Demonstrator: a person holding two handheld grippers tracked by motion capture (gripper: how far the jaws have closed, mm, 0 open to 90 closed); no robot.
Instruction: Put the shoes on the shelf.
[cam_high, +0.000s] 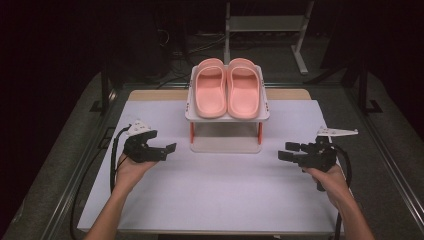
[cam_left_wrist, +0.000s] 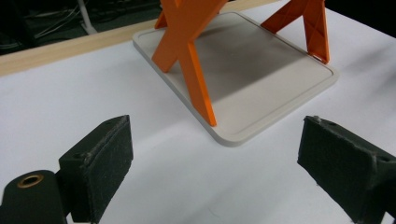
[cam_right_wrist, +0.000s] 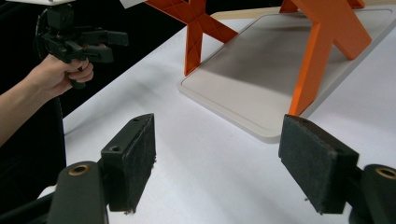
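On the white table, a pair of pink rubber slippers sits atop a small grey two-tier rack with orange legs. Well apart, flanking it, the left gripper and right gripper hold their fingers wide open, empty.

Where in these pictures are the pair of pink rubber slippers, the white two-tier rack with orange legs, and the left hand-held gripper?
Pair of pink rubber slippers (cam_high: 227, 89), high view, inner edge of the left slipper.
White two-tier rack with orange legs (cam_left_wrist: 280, 84), left gripper view, bare bottom shelf.
Left hand-held gripper (cam_high: 169, 150), high view, between its fingertips.
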